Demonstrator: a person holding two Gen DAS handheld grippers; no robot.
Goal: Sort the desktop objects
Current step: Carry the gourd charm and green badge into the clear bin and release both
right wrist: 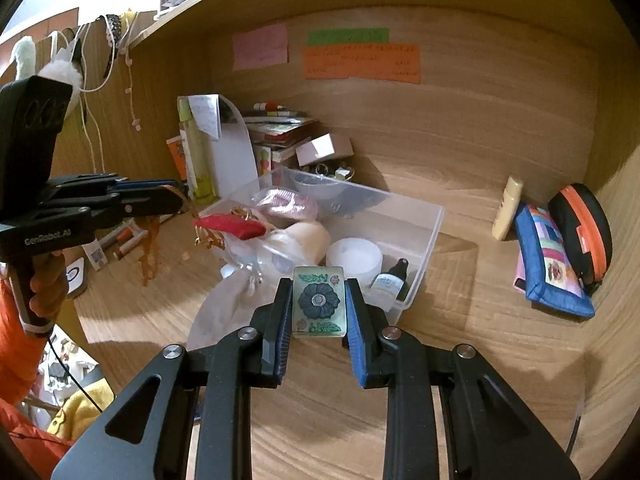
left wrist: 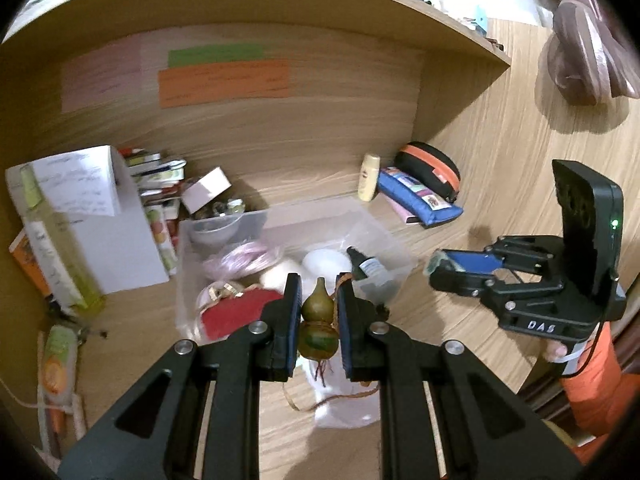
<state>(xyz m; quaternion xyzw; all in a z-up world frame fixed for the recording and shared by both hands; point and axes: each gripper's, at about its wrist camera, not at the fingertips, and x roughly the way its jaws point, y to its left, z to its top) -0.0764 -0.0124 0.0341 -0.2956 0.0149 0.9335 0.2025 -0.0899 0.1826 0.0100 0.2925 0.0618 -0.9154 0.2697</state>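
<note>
Flanking the clear bin [right wrist: 424, 220]: a blue pouch [right wrist: 548, 264], a white box [left wrist: 120, 232].

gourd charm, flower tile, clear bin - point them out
gourd charm [left wrist: 318, 320], left wrist view, on its narrow waist between the fingers
flower tile [right wrist: 319, 301], right wrist view, on the dark flower at its centre
clear bin [right wrist: 434, 216], right wrist view, on its right rim
</note>
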